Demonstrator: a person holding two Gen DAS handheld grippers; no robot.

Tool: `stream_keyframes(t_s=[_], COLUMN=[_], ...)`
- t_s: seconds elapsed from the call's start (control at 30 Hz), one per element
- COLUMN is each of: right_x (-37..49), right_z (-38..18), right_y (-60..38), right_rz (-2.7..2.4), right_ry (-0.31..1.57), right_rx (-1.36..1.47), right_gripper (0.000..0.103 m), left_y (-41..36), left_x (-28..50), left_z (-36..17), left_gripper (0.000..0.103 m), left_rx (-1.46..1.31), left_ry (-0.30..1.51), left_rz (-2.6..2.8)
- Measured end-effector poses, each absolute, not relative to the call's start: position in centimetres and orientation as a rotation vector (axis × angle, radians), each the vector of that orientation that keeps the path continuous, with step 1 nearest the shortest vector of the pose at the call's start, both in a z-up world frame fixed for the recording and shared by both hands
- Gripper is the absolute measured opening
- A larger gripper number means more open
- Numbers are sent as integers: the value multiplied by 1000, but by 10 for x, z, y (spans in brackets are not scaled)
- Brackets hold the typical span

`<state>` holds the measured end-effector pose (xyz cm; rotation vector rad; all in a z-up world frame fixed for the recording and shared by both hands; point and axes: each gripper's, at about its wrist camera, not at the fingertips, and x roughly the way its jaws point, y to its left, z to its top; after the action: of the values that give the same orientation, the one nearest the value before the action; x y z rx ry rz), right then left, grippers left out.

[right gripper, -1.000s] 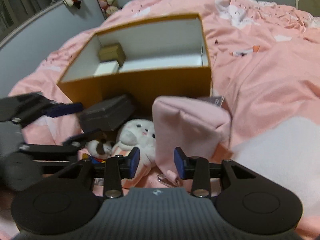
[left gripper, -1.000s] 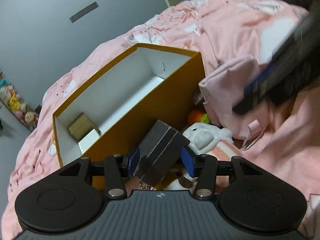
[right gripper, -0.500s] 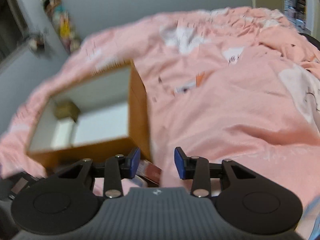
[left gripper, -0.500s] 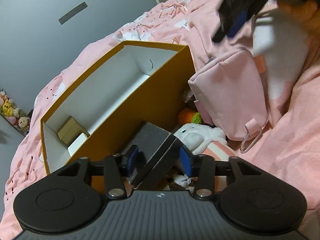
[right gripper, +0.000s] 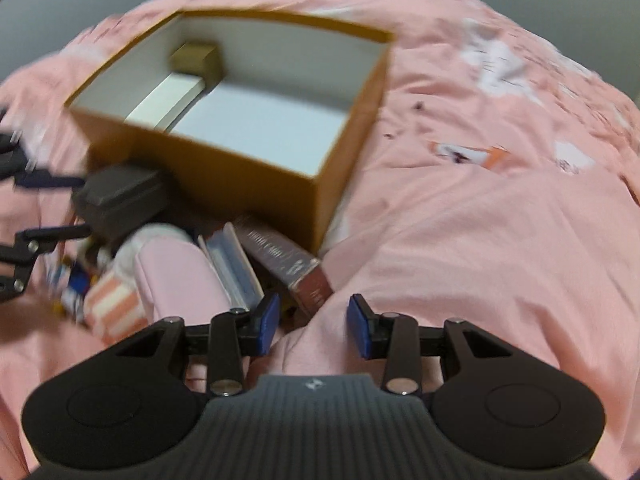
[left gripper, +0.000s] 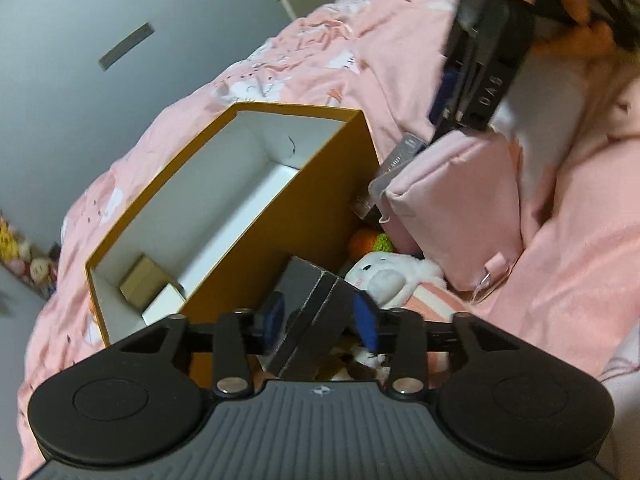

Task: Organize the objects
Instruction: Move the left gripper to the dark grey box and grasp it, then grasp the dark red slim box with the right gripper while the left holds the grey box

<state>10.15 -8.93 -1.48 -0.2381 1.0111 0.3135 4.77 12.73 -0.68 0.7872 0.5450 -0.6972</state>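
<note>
An open orange box (left gripper: pixel 280 216) with white inside lies on the pink bedspread; it also shows in the right wrist view (right gripper: pixel 224 176). Inside are a small brown box (left gripper: pixel 140 286) and a white box (left gripper: pixel 162 308). My left gripper (left gripper: pixel 320 320) is shut on a dark grey box (left gripper: pixel 312 308), held low beside the orange box's near wall; the grey box also shows in the right wrist view (right gripper: pixel 120 196). My right gripper (right gripper: pixel 312 320) is open and empty above the bedspread, near a pink pouch (right gripper: pixel 180 280).
A white plush rabbit (left gripper: pixel 388 280), an orange and green toy (left gripper: pixel 368 242) and the pink pouch (left gripper: pixel 460 208) lie beside the orange box. A clear flat case (right gripper: pixel 232 264) and a dark reddish box (right gripper: pixel 288 264) lie by the pouch. Plush toys (left gripper: pixel 24 260) sit far left.
My right gripper has swung up and back over the pouch and now looks down at the orange box. My left gripper keeps hold of the grey box, nearly still.
</note>
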Motion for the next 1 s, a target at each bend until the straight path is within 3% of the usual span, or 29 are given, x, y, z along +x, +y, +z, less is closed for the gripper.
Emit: stream_keyframes(t_s=[0.13, 0.4, 0.7, 1.0], right_x=[117, 143, 148, 106], right_z=[-19, -25, -26, 3], right_y=[-82, -78, -78, -68], right_rz=[349, 504, 529, 380], right_ry=[1029, 1052, 1061, 1011], right_rx=[-329, -394, -320, -349], right_gripper=[41, 42, 38, 31], left_y=[120, 108, 115, 149], left_x=[50, 54, 55, 58], left_z=[-18, -37, -29, 7], left_gripper=[62, 62, 51, 42], left_rx=[869, 958, 896, 615], left_ry=[540, 531, 530, 537], left_rz=[-712, -691, -693, -654])
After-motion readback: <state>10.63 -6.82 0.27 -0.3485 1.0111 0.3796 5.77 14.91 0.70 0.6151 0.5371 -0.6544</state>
